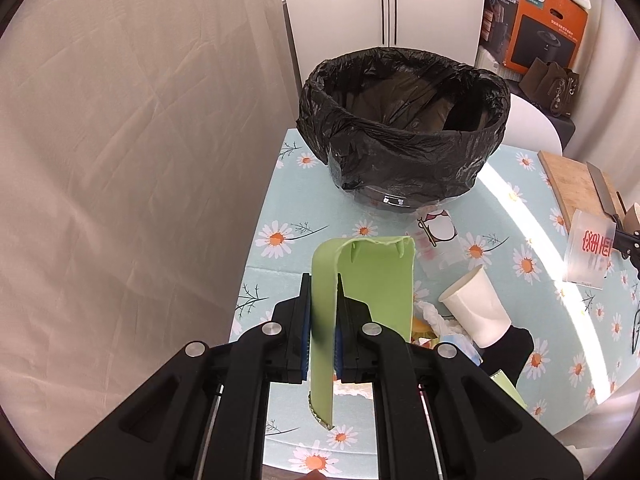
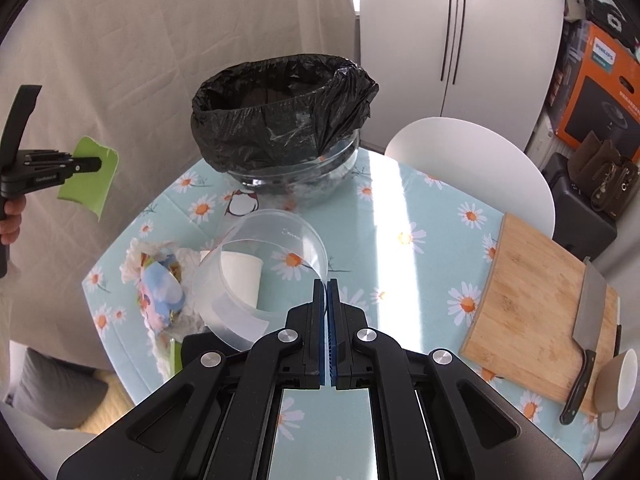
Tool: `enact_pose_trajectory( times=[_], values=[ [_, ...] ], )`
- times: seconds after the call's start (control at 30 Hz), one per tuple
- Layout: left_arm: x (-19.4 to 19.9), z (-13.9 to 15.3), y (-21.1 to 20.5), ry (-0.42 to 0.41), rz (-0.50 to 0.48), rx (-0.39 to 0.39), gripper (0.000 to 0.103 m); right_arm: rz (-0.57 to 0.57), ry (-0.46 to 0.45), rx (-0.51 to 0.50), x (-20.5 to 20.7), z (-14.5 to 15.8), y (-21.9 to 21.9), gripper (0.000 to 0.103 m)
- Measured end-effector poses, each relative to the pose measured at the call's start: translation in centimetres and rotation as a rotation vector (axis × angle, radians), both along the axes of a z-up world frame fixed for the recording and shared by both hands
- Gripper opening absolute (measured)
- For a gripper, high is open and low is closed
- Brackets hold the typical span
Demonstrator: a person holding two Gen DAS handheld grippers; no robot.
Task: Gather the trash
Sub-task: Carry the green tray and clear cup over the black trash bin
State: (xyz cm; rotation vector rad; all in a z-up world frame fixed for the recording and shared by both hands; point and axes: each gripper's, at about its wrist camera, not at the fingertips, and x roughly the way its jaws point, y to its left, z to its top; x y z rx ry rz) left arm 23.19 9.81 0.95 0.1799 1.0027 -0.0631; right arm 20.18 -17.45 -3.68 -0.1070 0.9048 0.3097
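Where the left wrist view looks down its own fingers, the left gripper [image 1: 323, 320] has its jaws clamped on a pale green piece of curved cardboard [image 1: 362, 280], torn along its top edge, with a corrugated core showing at the lower end. One folded flap of it runs between the blue pads, and the wider panel stands to the right of the jaws, lifted above the daisy-patterned light blue table [image 1: 280, 264]. Toward the far edge of the table stands a clear round bin lined with a black plastic bag [image 1: 404, 120]; the liner is open, and no loose item can be made out inside it. Right of the jaws lie a white paper cup on its side [image 1: 476, 304], a black sock [image 1: 512, 346] and crumpled white tissue [image 1: 436, 318]. A clear plastic piece with red print [image 1: 590, 248] shows near the right edge.

From the right wrist view, the right gripper [image 2: 327, 328] has its jaws pressed together on the rim of a clear round plastic container [image 2: 260, 272], which hangs to the left of the jaws, its mouth facing the camera. Through its wall the white paper cup [image 2: 240, 276] shows on the table. Beside it, near the left edge of the table, lies a heap of tissue and colourful wrappers [image 2: 160, 284]. The lined bin [image 2: 280, 116] stands at the far edge. A bamboo cutting board [image 2: 536, 308] with a cleaver [image 2: 586, 328] lies at the right edge, a beige mug [image 2: 618, 380] just beside it. At far left, the left gripper [image 2: 94, 165] holds the green cardboard [image 2: 90, 184] off the table's left edge.
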Motion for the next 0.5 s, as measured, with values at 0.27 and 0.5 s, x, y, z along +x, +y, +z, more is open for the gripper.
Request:
enact_pose_trajectory(
  times=[0.27, 0.5],
  values=[
    [-1.6, 1.6, -1.3, -0.032, -0.038, 0.003, 0.009, -0.026, -0.04, -0.002, -2.4, 1.4, -0.7, 0.001],
    [-2.3, 2.8, -2.7, -0.056, -0.068, 0.0, 0.009, -0.054, -0.071, 0.0, -4.3, 2.4, -1.4, 0.001]
  ],
)
